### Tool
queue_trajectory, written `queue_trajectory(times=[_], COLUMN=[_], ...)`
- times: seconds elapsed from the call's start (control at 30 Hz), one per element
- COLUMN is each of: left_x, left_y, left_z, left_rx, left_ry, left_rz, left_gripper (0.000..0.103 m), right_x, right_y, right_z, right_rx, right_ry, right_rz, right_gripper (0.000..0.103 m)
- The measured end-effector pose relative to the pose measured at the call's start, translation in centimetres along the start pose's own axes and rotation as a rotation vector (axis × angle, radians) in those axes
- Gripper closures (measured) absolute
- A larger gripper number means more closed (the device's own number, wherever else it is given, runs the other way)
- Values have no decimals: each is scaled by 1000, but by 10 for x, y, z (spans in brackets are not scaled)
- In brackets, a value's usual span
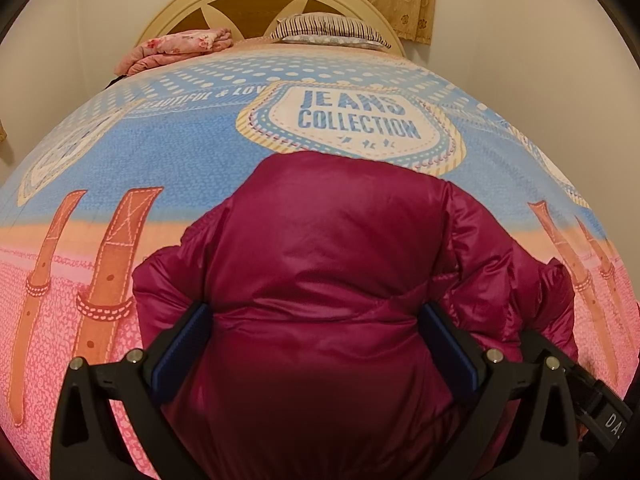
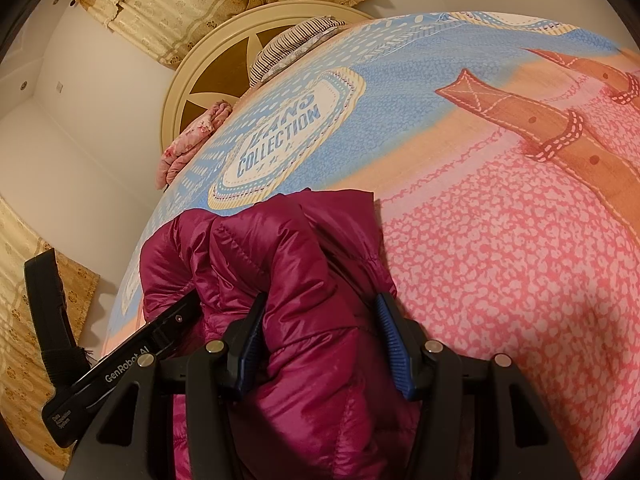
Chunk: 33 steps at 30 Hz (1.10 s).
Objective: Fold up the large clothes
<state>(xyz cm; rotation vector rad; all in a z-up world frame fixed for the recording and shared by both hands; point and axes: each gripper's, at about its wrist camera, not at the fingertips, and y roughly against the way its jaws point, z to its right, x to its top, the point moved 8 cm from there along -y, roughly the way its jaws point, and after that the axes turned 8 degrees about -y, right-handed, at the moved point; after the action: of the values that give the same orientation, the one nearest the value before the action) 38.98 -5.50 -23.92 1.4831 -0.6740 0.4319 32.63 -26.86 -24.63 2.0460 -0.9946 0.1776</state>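
Left wrist view: my left gripper (image 1: 316, 320) clamps a thick fold of the magenta puffer jacket (image 1: 332, 248), which lies on the bedspread (image 1: 160, 140) printed "JEANS COLLECTION".

Right wrist view: my right gripper (image 2: 320, 320) pinches a bunched jacket fold, jaws half wide. The left gripper's body reads "GenRobot AI".

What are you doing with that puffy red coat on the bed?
A person is folding the magenta puffer jacket on the bed's bedspread, a hand-held gripper in each hand. The left gripper has a thick bunch of the jacket between its jaws, and the right gripper has another bunch near one edge. The jacket looks partly gathered, not yet a tidy fold. A pillow and a folded pink blanket sit by the headboard.
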Motion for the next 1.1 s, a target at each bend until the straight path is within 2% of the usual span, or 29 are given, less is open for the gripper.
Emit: queue_trajectory(times=[0.2, 0.3, 0.33, 0.43, 0.47, 0.53, 0.63, 0.73, 0.8, 0.9, 1.0, 1.1], left_x=[-1, -3, -3, -17, -22, -42, -66, -83, -90, -92, -93, -93], left_y=[-1, 19, 33, 78, 85, 102, 96, 77, 74, 75, 74, 73], left_z=[-3, -9, -14, -31, -33, -44, -45, -34, -27, -24, -23, -21], left_rx=[-7, -104, -135, -174, -182, -227, -327, -392, -443, -465, -471, -488], left_ry=[-2, 20, 33, 32, 30, 58, 111, 142, 173, 184, 176, 176], left_rz=[-16, -11, 18, 110, 114, 132, 92, 27, 23, 47, 58, 56], left_gripper=[0, 0, 0, 0, 0, 0, 0, 0, 0, 0, 0, 0], right_x=[1, 2, 4, 10, 11, 11, 11, 13, 18, 25, 25, 23], right_y=[-1, 1, 3, 15, 19, 24, 24, 15, 17, 23, 23, 22], right_z=[0, 0, 0, 6, 7, 7, 7, 14, 13, 17, 22, 24], right_rx=[6, 21, 32, 77, 86, 86, 68, 86, 86, 92, 105, 84], right_ry=[-2, 12, 26, 21, 29, 62, 145, 96, 87, 75, 69, 96], right_rz=[0, -33, -60, -110, -120, -123, -123, -147, -139, -99, -113, -112], right_gripper=[49, 48, 48, 33, 26, 25, 25, 25, 25, 25, 19, 19])
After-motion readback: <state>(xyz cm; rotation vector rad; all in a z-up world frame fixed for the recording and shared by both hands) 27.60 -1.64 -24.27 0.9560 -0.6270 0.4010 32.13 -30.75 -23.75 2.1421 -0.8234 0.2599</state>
